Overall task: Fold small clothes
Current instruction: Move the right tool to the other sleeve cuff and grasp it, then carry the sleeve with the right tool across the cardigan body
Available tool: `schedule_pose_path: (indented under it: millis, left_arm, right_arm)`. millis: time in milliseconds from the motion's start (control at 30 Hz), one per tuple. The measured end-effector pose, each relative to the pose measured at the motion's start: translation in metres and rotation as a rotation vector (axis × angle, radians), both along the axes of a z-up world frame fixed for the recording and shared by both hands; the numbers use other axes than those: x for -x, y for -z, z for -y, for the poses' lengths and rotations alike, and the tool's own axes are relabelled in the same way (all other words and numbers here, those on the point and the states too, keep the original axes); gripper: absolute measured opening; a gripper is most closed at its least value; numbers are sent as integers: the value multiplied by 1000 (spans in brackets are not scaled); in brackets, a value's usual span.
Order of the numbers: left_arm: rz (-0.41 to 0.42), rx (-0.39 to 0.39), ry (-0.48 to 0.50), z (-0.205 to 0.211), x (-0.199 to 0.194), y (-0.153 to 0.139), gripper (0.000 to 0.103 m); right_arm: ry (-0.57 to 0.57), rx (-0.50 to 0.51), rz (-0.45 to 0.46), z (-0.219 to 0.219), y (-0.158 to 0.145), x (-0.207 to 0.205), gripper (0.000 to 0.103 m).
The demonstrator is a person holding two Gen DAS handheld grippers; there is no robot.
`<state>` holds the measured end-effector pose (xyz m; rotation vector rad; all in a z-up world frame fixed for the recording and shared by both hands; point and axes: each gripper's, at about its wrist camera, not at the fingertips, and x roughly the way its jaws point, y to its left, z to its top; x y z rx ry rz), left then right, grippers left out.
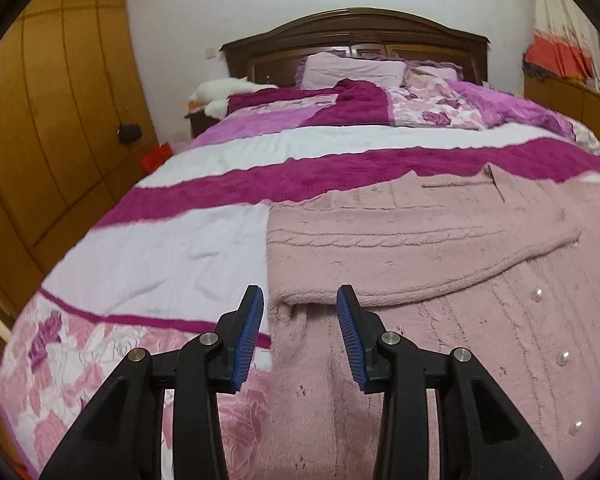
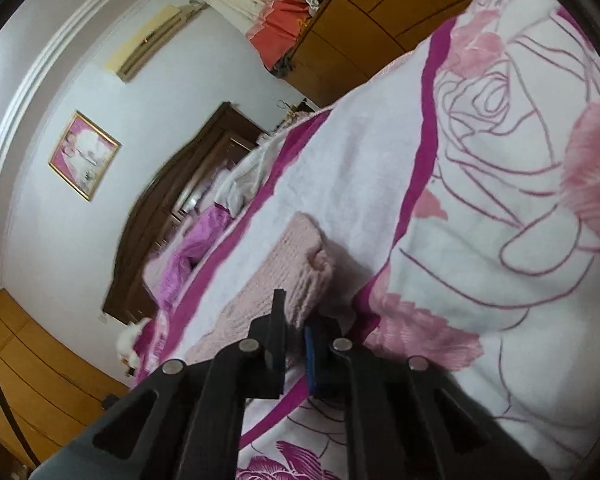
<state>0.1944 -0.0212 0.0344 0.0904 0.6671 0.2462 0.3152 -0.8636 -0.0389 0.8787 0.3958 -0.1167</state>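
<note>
A pale pink knitted cardigan [image 1: 440, 264] with pearl buttons lies flat on the bed, one sleeve folded across its front. My left gripper [image 1: 300, 300] is open, hovering just above the cardigan's near left edge, where the sleeve cuff ends. In the tilted right wrist view, my right gripper [image 2: 294, 326] is shut on a fold of the pink cardigan [image 2: 296, 272], which is lifted a little off the bedspread.
The bed [image 1: 204, 256] has a white, magenta and pink rose bedspread, with pillows [image 1: 352, 70] and a dark wooden headboard [image 1: 356, 30] at the far end. Wooden wardrobes [image 1: 48, 112] stand on the left. A white plush toy [image 1: 220, 92] lies by the headboard.
</note>
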Motion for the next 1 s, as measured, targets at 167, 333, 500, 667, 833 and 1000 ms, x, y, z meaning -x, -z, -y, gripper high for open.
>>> schedule_pose_path:
  millis: [167, 333, 500, 667, 833, 1000]
  left_arm:
    - [-37, 109, -23, -11, -12, 7, 15]
    - [-38, 384, -84, -49, -23, -4, 15]
    - [8, 337, -124, -69, -17, -16, 15]
    - [24, 208, -126, -73, -22, -22, 15]
    - [18, 276, -85, -78, -22, -24, 15]
    - [25, 411, -27, -91, -17, -34, 15]
  right_arm:
    - [12, 462, -245, -53, -60, -32, 6]
    - [5, 644, -282, -114, -102, -46, 6]
    - [-80, 819, -247, -204, -148, -58, 6]
    - [-155, 938, -188, -319, -164, -54, 6]
    - [-201, 915, -102, -414, -170, -46, 6]
    - [-249, 897, -13, -503, -173, -34, 6]
